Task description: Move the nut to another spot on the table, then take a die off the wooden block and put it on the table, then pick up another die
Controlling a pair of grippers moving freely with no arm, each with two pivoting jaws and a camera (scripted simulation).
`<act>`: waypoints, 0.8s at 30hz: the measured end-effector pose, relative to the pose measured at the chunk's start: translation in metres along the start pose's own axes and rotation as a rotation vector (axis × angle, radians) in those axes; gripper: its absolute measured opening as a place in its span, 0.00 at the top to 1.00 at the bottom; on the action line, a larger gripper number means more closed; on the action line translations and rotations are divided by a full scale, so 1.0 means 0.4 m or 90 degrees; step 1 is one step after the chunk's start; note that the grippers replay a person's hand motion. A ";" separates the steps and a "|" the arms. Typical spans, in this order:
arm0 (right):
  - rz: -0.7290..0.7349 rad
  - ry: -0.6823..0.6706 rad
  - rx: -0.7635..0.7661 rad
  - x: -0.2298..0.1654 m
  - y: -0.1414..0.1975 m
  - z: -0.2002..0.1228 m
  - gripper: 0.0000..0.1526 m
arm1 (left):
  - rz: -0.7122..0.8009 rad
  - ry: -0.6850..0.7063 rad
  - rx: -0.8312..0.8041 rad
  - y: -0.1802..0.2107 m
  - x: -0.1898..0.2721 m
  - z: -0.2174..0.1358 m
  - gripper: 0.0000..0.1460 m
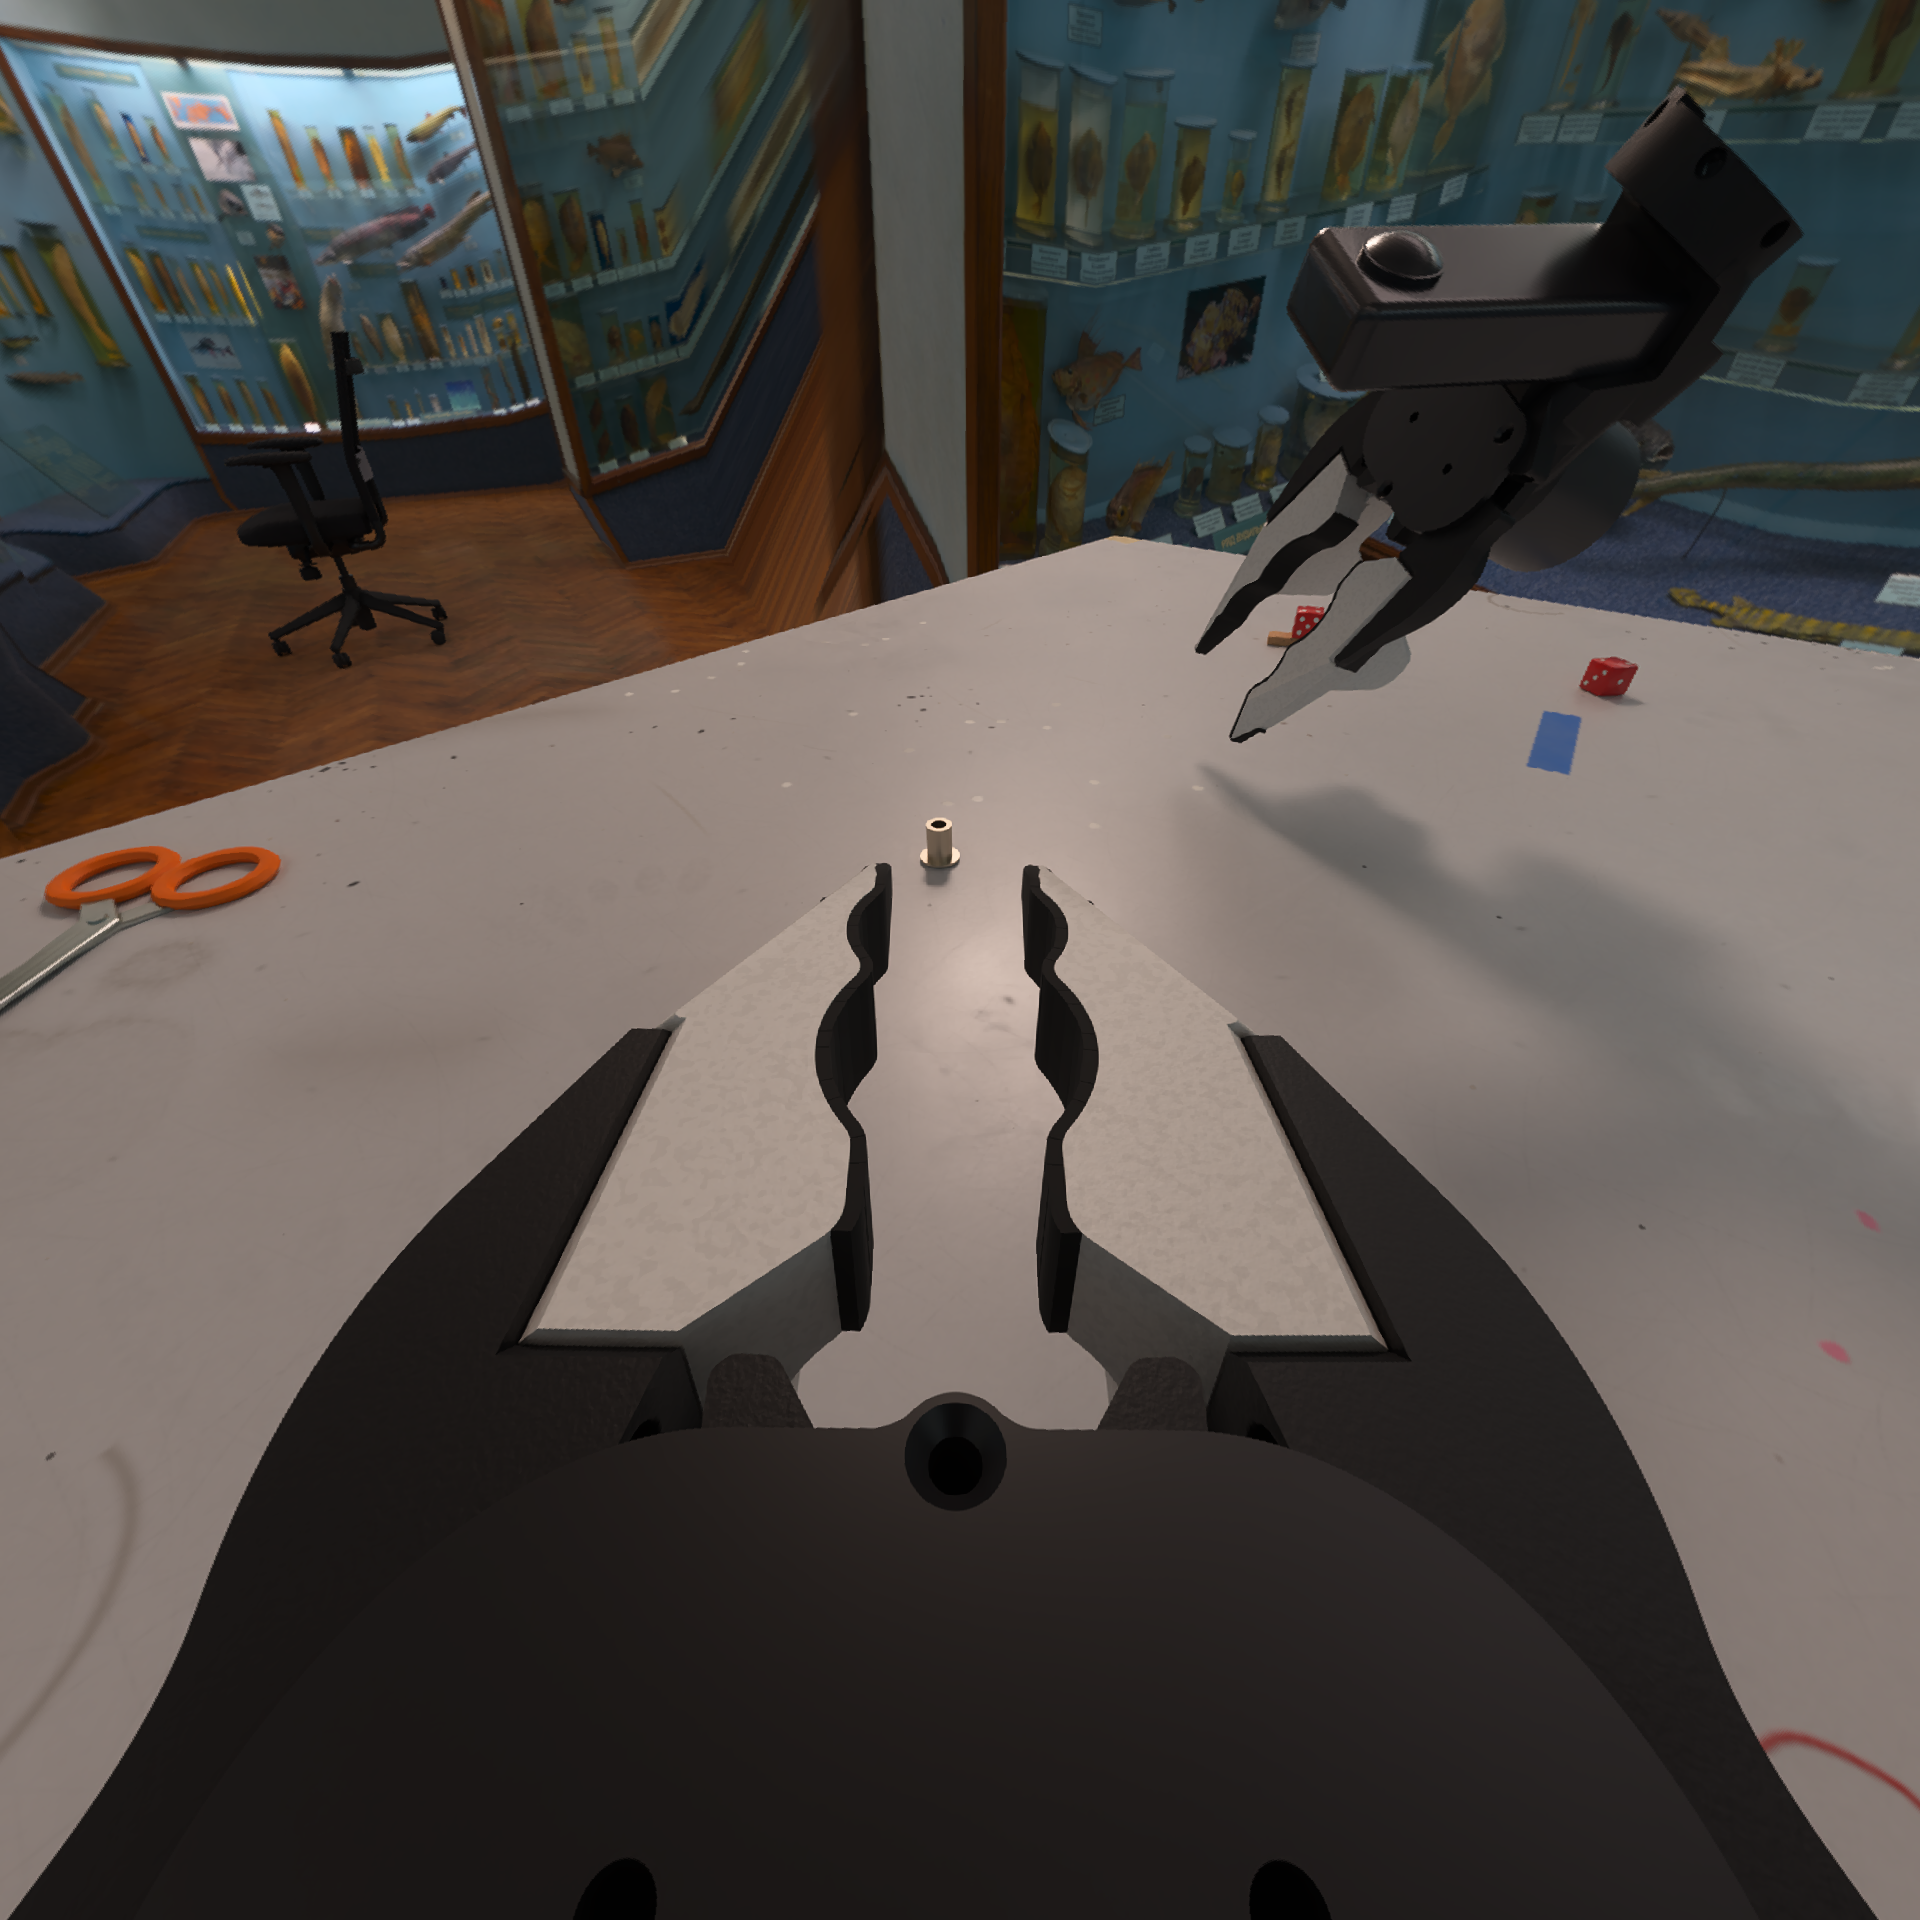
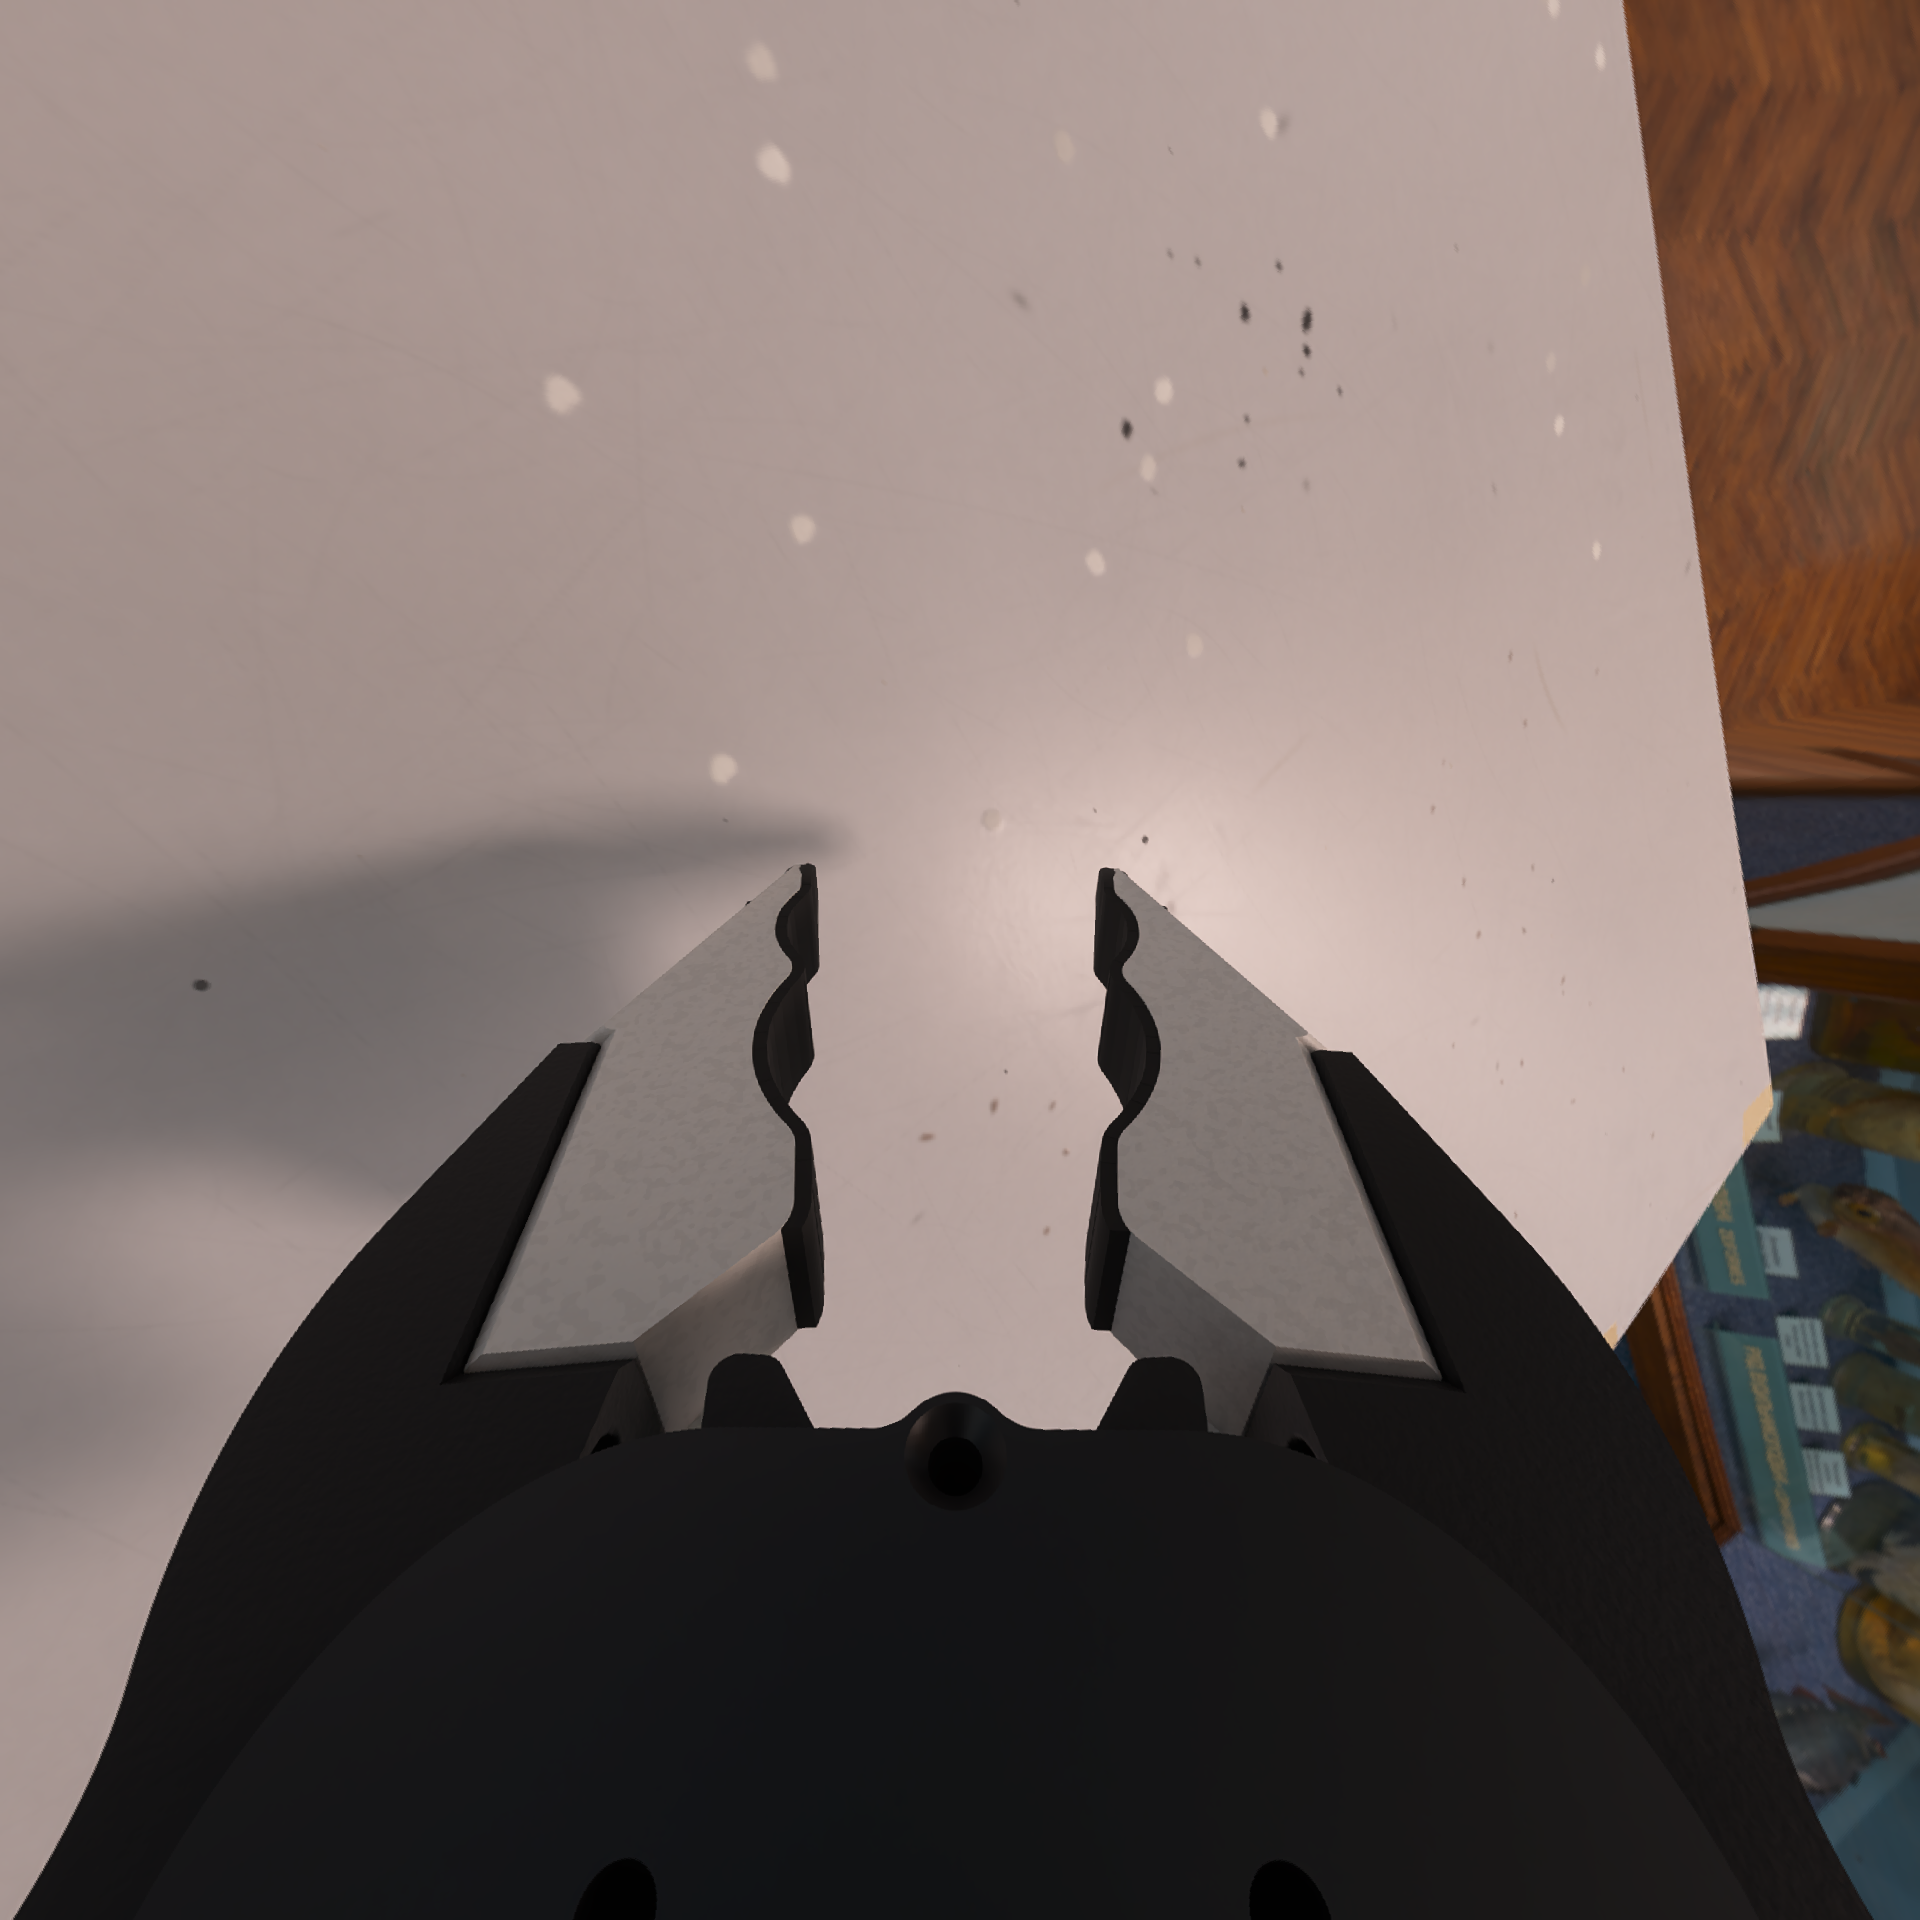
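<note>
In the left wrist view a small metal nut point(image 1: 939, 843) stands upright on the grey table point(image 1: 623, 1039), just beyond my left gripper point(image 1: 956, 878), which is open and empty. My right gripper point(image 1: 1218, 691) hovers open above the table at the far right, tilted down. Behind it a red die point(image 1: 1306, 622) sits on a wooden block point(image 1: 1278, 639) that is mostly hidden by the fingers. A second red die point(image 1: 1607, 676) lies on the table further right. In the right wrist view my right gripper point(image 2: 957, 881) is open over bare table point(image 2: 623, 416).
Orange-handled scissors point(image 1: 125, 899) lie at the table's left edge. A blue tape strip point(image 1: 1554, 741) lies near the second die. A red cord point(image 1: 1839, 1756) shows at the lower right. The table edge point(image 2: 1683, 623) runs close on the right in the right wrist view.
</note>
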State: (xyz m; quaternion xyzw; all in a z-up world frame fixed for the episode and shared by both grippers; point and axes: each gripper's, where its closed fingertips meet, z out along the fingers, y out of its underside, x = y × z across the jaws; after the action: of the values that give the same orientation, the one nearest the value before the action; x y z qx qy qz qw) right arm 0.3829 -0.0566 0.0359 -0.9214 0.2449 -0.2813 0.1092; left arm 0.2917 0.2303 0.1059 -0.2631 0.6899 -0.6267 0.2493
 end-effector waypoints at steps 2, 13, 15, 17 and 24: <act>0.013 0.004 -0.004 0.008 0.010 0.001 0.64 | -0.005 0.000 0.000 0.000 -0.002 0.000 0.83; 0.166 -0.230 0.375 -0.128 -0.289 -0.177 0.65 | -0.011 0.001 -0.003 0.002 -0.003 0.003 0.83; 0.229 -0.264 0.378 -0.180 -0.338 -0.120 0.67 | -0.009 0.000 -0.004 0.002 -0.003 0.003 0.83; 0.262 -0.247 0.343 -0.203 -0.358 -0.040 0.68 | -0.007 0.000 -0.002 0.001 -0.001 0.001 0.83; 0.273 -0.153 0.243 -0.182 -0.365 0.103 0.78 | -0.017 0.010 0.007 -0.009 0.005 -0.007 0.83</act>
State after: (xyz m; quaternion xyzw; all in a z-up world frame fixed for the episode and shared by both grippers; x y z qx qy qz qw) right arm 0.4107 0.1084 0.0176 -0.8385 0.3616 -0.1815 0.3650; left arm 0.2885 0.2309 0.1095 -0.2663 0.6848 -0.6357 0.2369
